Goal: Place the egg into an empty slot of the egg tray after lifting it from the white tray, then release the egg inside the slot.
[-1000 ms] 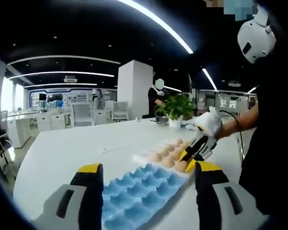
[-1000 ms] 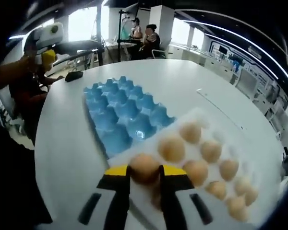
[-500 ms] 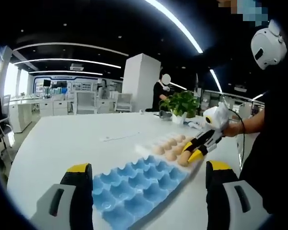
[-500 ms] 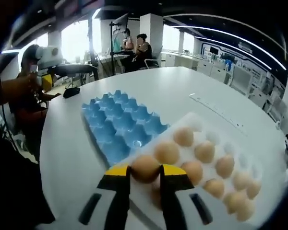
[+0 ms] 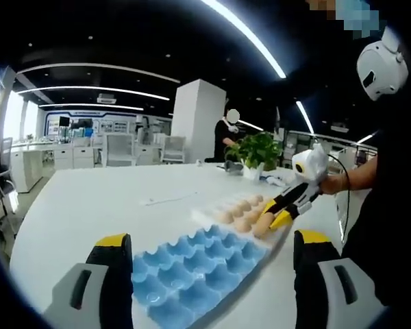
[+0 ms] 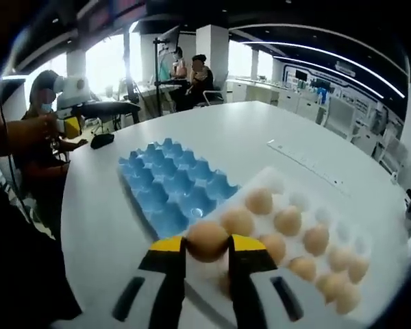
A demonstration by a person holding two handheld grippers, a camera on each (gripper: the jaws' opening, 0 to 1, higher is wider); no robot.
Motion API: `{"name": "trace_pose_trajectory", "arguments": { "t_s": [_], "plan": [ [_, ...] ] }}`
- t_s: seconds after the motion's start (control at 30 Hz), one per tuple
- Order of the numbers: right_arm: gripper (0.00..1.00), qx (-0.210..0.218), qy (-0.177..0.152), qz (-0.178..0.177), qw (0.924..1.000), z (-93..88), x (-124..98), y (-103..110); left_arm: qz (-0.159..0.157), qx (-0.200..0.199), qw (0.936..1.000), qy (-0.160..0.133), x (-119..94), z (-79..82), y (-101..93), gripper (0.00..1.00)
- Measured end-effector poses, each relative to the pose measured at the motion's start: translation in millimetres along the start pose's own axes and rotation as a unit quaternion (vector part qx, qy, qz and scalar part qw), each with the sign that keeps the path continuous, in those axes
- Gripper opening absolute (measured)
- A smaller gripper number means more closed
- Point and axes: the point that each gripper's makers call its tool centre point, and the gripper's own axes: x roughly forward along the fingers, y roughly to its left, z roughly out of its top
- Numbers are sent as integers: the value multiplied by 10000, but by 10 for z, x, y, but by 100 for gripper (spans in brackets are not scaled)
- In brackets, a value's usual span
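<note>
A brown egg (image 6: 207, 240) hangs just above the near edge of the white tray (image 6: 296, 203), with my right gripper (image 6: 207, 248) shut on it. Several more eggs lie in that tray. The blue egg tray (image 6: 171, 188) sits to its left with bare slots. In the left gripper view, the right gripper (image 5: 272, 221) holds the egg (image 5: 262, 227) over the corner where the white tray (image 5: 205, 215) meets the blue egg tray (image 5: 192, 274). My left gripper (image 5: 212, 248) stands open above the blue tray's near side, nothing between its jaws.
Both trays rest on a large white table (image 5: 89, 205). A potted plant (image 5: 257, 152) stands at its far side. A thin white strip (image 6: 305, 163) lies beyond the white tray. People sit at desks (image 6: 192, 68) in the background; a person's hand (image 6: 14, 133) holds the other gripper.
My right gripper has lifted the egg a little off the white tray. Both views have shifted slightly with the hands; the left gripper stays open.
</note>
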Motion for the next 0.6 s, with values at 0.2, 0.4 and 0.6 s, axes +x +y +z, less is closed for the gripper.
{"name": "trace_pose_trajectory", "arguments": {
  "t_s": [0.2, 0.4, 0.6],
  "plan": [
    [23, 57, -43, 68, 10000, 42, 14, 76, -34, 4, 10000, -63, 0, 18, 9, 99],
    [24, 52, -56, 178, 9998, 91, 51, 193, -73, 10, 9999, -68, -16, 19, 18, 98],
    [24, 13, -117, 256, 9996, 148, 95, 289, -55, 49, 9999, -116, -49, 22, 47, 98]
  ]
}}
